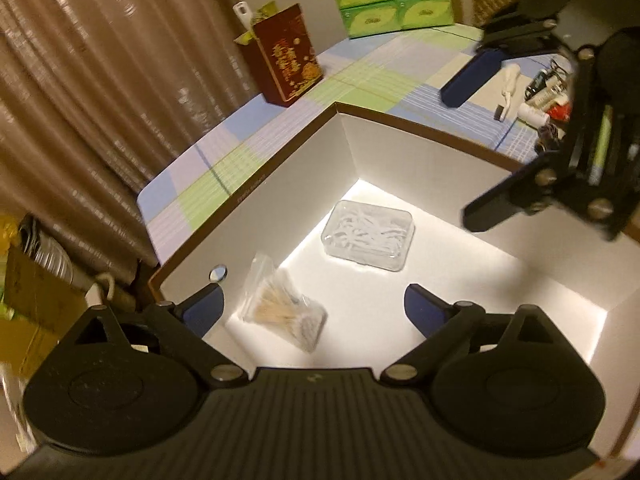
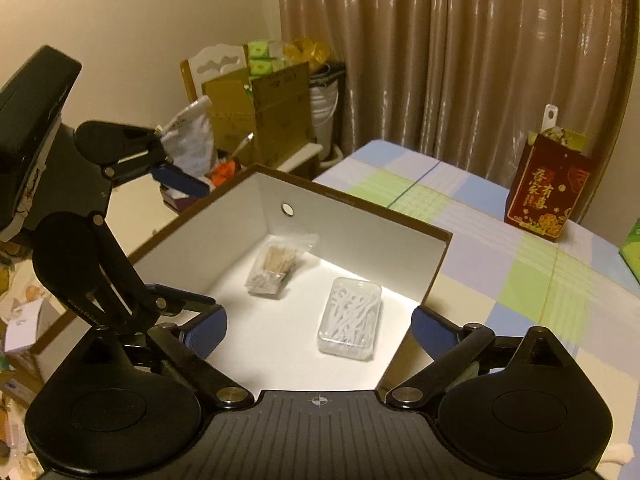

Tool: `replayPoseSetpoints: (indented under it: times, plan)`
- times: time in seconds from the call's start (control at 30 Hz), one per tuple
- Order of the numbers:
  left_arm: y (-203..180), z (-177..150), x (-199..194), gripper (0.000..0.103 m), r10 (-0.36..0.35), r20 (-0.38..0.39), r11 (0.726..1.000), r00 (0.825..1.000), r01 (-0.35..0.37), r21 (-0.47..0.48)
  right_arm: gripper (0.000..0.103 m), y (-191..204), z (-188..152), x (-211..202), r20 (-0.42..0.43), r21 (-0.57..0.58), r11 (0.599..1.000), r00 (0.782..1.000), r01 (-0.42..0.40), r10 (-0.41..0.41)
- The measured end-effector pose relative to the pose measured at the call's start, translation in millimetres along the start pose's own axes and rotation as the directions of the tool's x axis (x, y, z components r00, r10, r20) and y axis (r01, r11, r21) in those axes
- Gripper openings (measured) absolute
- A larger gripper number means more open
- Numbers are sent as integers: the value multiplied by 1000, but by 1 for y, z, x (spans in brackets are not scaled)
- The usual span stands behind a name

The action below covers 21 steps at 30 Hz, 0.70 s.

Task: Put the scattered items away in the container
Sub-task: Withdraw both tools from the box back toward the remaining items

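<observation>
Above the box, my left gripper and right gripper gape wide, both empty; swab bag and floss case lie inside.

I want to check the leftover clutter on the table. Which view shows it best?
The left wrist view: the small scattered items lie on the checked tablecloth beyond the white box, partly behind the right gripper. The right wrist view shows none of that clutter.
</observation>
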<state>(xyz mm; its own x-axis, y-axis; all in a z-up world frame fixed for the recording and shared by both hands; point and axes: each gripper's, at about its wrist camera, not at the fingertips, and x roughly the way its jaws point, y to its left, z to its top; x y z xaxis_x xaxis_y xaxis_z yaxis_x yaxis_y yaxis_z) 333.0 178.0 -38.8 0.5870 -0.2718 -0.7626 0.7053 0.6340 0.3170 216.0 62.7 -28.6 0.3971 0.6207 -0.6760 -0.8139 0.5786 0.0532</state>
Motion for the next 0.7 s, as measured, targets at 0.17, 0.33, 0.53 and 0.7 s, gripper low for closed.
replayPoseSetpoints:
  times: [0.17, 0.33, 0.53, 0.7]
  plan:
    - [-11, -3, -32, 96, 18, -3, 994, 1000, -19, -110, 101, 6, -8, -27, 30, 11, 1000, 1000, -2, 2]
    - [-23, -6, -62, 96, 59, -37, 967, 998, -66, -245, 101, 16, -18, -50, 54, -2, 1000, 998, 7, -7]
    - [-35, -14, -93, 96, 91, -68, 890, 994, -112, -441, 101, 25, -35, -76, 77, -13, 1000, 997, -5, 6]
    - [-54, -18, -113, 96, 143, -104, 848, 984, -176, -500, 101, 29, -52, -92, 69, -24, 999, 997, -33, 34]
